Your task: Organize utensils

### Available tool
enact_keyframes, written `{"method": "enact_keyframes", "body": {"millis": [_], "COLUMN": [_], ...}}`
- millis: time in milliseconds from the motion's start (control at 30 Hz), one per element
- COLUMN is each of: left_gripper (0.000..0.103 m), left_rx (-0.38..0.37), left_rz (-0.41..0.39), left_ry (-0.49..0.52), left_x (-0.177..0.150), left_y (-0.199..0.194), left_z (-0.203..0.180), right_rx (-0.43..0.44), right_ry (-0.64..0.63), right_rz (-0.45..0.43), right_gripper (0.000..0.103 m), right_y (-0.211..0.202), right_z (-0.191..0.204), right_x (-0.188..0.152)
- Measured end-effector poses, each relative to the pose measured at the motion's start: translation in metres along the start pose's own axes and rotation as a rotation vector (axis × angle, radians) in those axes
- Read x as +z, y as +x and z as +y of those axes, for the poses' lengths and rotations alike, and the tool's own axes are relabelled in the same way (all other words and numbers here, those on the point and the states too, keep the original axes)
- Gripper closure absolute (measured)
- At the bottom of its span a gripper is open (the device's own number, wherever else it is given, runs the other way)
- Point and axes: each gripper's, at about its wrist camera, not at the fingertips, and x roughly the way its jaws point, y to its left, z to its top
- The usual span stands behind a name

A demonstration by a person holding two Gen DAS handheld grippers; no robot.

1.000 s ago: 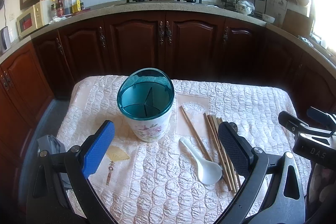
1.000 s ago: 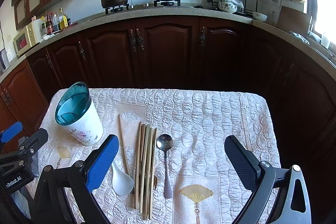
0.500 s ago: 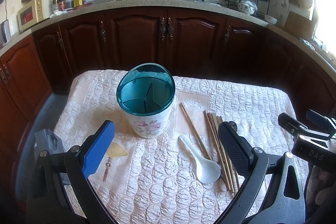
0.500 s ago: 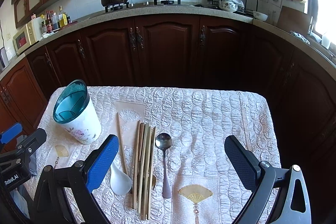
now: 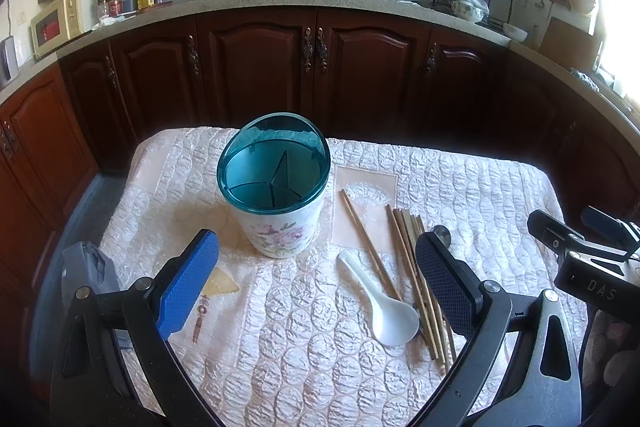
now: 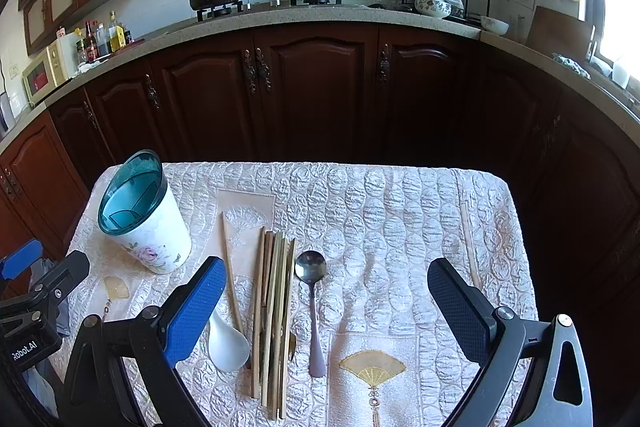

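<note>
Chopsticks point(image 6: 274, 311) lie below the wide-open right claw point(image 6: 326, 301).

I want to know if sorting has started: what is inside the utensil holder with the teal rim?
Inside the utensil holder, only teal dividers forming compartments show; no utensils are visible. The near wall hides the lowest part of the front compartment.

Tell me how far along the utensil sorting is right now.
Nothing is sorted yet: the utensil holder shows bare compartments. Nothing is in hand either; the left claw and right claw are both open above the cloth. Left to do: the white spoon, the metal spoon, the chopsticks and the single chopstick all lie on the tablecloth.
</note>
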Motion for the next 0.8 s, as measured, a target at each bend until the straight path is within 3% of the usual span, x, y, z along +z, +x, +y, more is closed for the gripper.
{"method": "enact_keyframes", "body": {"millis": [800], "left_gripper": [0.003], "left_rx": [-0.003], "left_rz": [0.033], "left_ry": [-0.015], "left_x": [-0.002], "left_y": [0.0087], "left_z": [0.0016], "right_rx": [0.009], "right_ry": [0.009], "right_rz": [0.006], "right_gripper": [0.002], "right_y": [0.0051], "right_z": [-0.004], "right_x": [-0.0014]}}
